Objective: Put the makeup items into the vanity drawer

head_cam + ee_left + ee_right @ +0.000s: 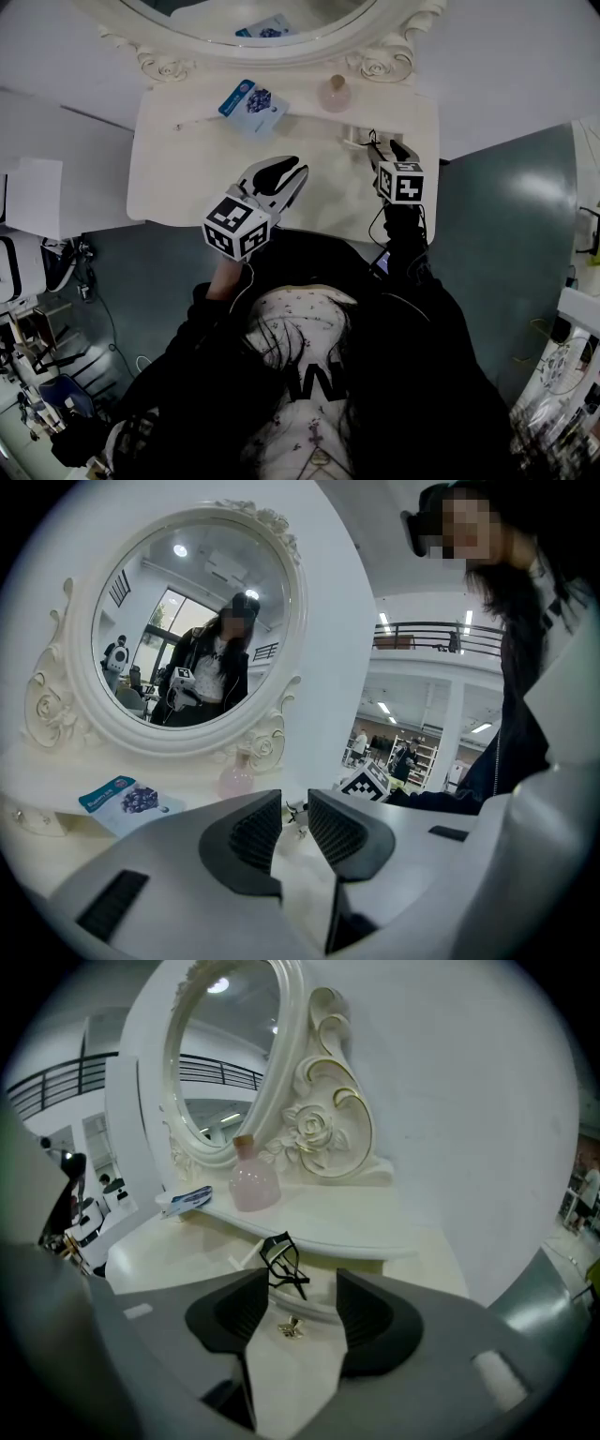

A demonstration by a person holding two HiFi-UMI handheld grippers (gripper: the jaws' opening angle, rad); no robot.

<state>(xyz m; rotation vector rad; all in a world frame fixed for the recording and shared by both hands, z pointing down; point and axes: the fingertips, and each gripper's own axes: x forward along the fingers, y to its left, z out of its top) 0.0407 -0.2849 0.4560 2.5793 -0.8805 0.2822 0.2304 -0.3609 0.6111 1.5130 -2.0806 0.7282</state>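
Your right gripper (302,1285) stands wide open and grips nothing. The eyelash curler (279,1258) sits just ahead of its jaws, propped in the mouth of the small drawer (317,1303), and seems to stick up above the drawer's front. If you push the drawer shut now, the curler may jam or tip out. The pink bottle (253,1183) and blue sachet (253,101) wait behind the drawer. Left of the drawer, your left gripper (294,810) is narrowly parted and empty.

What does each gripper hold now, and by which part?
Nothing is held. Left gripper and right gripper are both open; the eyelash curler lies free ahead of the right jaws.
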